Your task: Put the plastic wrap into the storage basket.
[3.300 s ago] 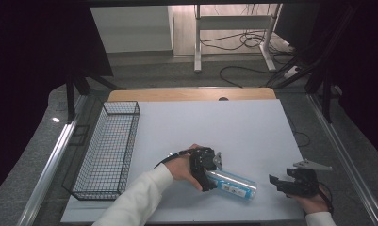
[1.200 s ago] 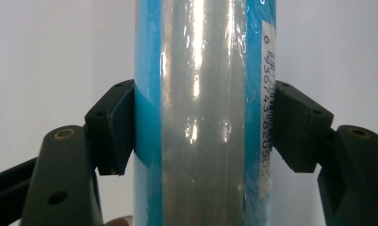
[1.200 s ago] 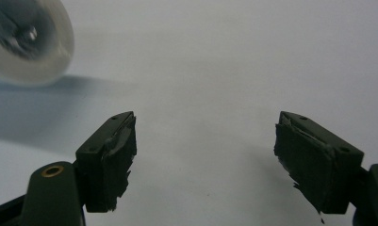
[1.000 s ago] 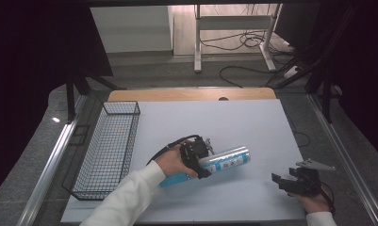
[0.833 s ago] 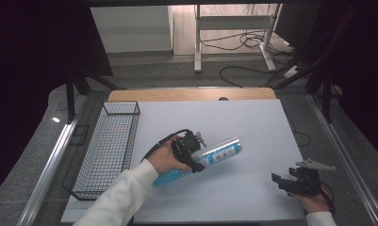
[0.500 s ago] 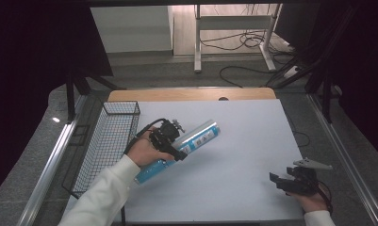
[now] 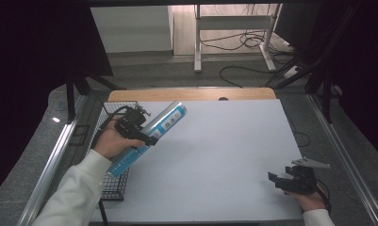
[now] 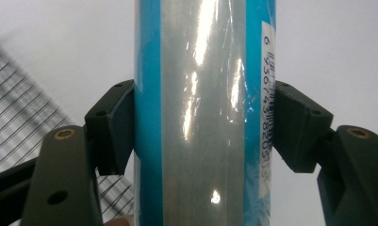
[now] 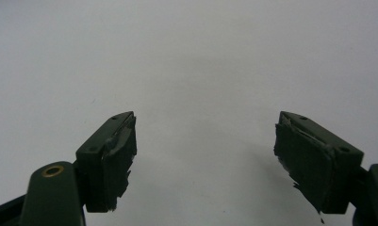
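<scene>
One long tube [image 7: 149, 137], glossy blue and silver with a white barcode strip, sits clamped across its width between the jaws of the left gripper [image 7: 138, 129], held in the air at the left of the high view, tilted so its upper end points toward the frame's upper middle and its lower end hangs over the wire basket [image 7: 112, 155]. In the left gripper view the pads [image 8: 115, 126] press on both sides of the shiny wrap.

Slipping looks like the main hazard: the film is slick and the surface is round, so a quick swing or a slackened squeeze could let the tube slide lengthwise out of the grip. Its length is a second worry, I judge; being gripped near the middle, either end could catch the basket's rim on the way down and knock the tube askew or tip it onto the white table [image 7: 224, 155].

At the lower right of the high view, the right gripper [image 7: 290, 180] rests low over the table, jaws spread apart and holding nothing.
</scene>
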Available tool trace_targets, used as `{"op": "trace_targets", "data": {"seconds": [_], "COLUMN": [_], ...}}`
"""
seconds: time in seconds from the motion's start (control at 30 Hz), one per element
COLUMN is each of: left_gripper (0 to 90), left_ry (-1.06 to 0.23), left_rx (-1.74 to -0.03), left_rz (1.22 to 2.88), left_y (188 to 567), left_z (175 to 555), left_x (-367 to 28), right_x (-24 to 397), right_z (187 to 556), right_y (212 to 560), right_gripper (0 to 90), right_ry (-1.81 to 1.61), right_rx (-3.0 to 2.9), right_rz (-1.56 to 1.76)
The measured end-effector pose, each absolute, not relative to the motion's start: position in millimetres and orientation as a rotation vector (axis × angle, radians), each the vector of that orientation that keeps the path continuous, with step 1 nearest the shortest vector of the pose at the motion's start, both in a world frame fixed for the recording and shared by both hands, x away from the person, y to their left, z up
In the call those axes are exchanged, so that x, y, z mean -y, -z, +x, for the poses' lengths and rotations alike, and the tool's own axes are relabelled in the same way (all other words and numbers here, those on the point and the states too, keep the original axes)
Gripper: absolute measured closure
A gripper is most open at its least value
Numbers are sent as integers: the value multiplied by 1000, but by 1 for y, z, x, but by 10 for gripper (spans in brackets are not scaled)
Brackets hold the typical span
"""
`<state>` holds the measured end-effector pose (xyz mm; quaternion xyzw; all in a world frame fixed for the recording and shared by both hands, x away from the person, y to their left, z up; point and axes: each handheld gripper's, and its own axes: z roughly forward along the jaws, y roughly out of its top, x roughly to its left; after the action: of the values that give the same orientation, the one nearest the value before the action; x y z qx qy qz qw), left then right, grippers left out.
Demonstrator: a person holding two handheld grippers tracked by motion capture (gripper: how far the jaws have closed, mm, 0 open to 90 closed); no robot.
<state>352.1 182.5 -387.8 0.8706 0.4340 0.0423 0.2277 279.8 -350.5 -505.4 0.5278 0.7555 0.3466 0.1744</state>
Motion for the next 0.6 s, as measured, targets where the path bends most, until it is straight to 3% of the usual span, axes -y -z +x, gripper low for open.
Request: {"op": "trace_targets", "data": {"seconds": [0.6], "left_gripper": [318], "left_ry": [-113], "left_rx": [-1492], "left_rz": [2197], "left_y": [397], "left_z": [359], "left_x": [-264], "right_x": [347], "right_z": [283], "right_y": [506], "right_gripper": [216], "right_ry": [-975], "right_rx": [-2154], "right_rz": [1484]}}
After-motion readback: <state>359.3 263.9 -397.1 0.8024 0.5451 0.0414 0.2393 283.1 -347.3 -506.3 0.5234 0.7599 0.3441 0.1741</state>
